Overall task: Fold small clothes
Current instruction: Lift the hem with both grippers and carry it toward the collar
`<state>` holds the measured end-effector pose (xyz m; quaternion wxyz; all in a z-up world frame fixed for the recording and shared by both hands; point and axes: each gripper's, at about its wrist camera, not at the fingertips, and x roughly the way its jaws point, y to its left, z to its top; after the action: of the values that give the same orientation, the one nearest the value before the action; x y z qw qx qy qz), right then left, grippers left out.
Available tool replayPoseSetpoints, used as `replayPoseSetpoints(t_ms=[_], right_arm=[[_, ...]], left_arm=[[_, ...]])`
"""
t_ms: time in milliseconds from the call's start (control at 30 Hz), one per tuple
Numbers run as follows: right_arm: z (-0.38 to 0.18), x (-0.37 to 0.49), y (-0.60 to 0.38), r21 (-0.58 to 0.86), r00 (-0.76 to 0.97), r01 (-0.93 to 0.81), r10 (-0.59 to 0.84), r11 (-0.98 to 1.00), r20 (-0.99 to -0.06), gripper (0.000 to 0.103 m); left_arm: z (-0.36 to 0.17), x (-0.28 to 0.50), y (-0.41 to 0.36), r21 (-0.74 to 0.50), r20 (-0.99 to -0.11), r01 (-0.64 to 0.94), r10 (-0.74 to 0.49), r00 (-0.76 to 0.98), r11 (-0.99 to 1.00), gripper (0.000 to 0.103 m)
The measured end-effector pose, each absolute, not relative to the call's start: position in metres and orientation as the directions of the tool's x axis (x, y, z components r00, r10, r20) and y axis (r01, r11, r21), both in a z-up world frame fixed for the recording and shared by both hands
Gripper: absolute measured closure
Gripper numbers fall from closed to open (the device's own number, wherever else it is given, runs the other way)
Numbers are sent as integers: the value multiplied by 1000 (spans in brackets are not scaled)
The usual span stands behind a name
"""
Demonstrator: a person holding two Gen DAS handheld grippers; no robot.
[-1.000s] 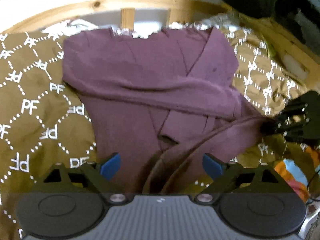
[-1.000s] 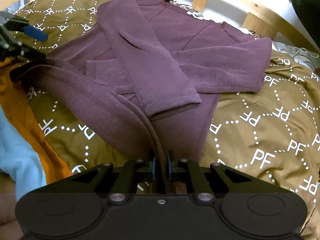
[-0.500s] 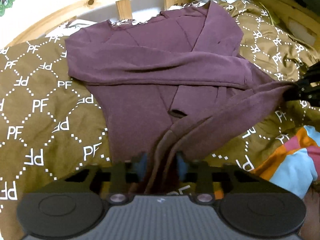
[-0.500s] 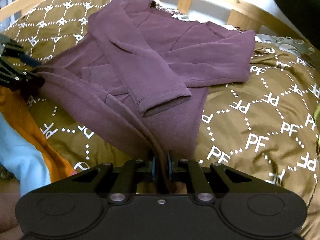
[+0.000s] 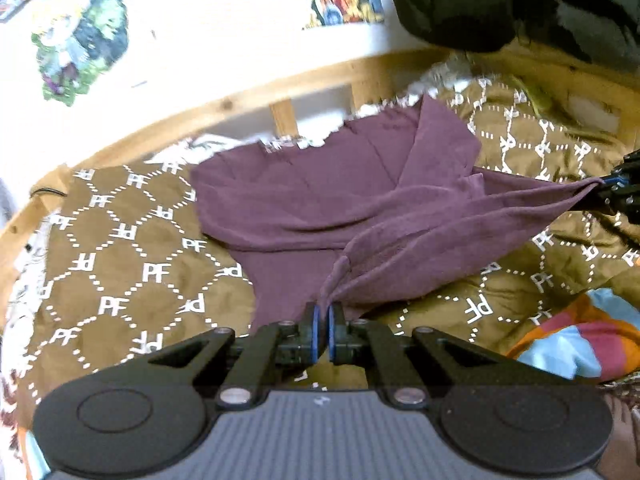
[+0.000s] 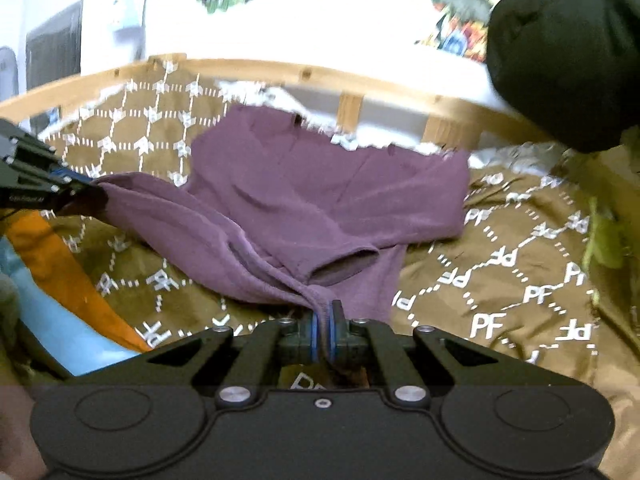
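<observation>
Purple long-sleeved top (image 5: pixel 304 196) lying on a brown bedspread (image 5: pixel 132 248) printed with white "PF" lettering and dotted diamonds, spread over a bed with a pale wooden frame (image 5: pixel 224 108). The garment's far part rests flat near the frame, with one sleeve folded across the body; its open cuff (image 6: pixel 344 264) shows in the right wrist view. The near hem is raised off the bedspread and stretched between the two tools. Left gripper (image 5: pixel 321 320): jaws closed on a bunched corner of the hem, blue pads pressed against the fabric. Right gripper (image 6: pixel 325 322): jaws closed on the opposite end of the same hem; it also appears at the right edge of the left wrist view, with the cloth drawn to a point there. An orange, blue and red striped cloth (image 5: pixel 576 344) lies on the near part of the bed, beside the lifted hem. A dark bundle (image 6: pixel 560 48) sits at the far right, above the frame. Colourful pictures (image 5: pixel 80 28) hang on the white wall behind.
</observation>
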<state>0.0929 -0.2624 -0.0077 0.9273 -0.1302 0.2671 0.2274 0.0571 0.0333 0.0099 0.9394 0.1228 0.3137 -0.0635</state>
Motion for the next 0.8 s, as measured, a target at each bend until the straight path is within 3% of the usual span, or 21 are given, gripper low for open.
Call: replayPoseSetpoints(t_ms=[267, 500, 800], right_arm=[[22, 41, -279, -127, 813, -454, 352, 882, -463, 99], [43, -4, -293, -134, 803, -472, 362, 871, -473, 99], [58, 43, -286, -164, 810, -457, 332, 874, -484, 99]], left_arm=[[45, 3, 40, 172, -554, 220, -90, 827, 960, 99], [62, -30, 38, 167, -546, 299, -165, 822, 940, 99], [77, 41, 58, 69, -568, 265, -181, 803, 962, 99]])
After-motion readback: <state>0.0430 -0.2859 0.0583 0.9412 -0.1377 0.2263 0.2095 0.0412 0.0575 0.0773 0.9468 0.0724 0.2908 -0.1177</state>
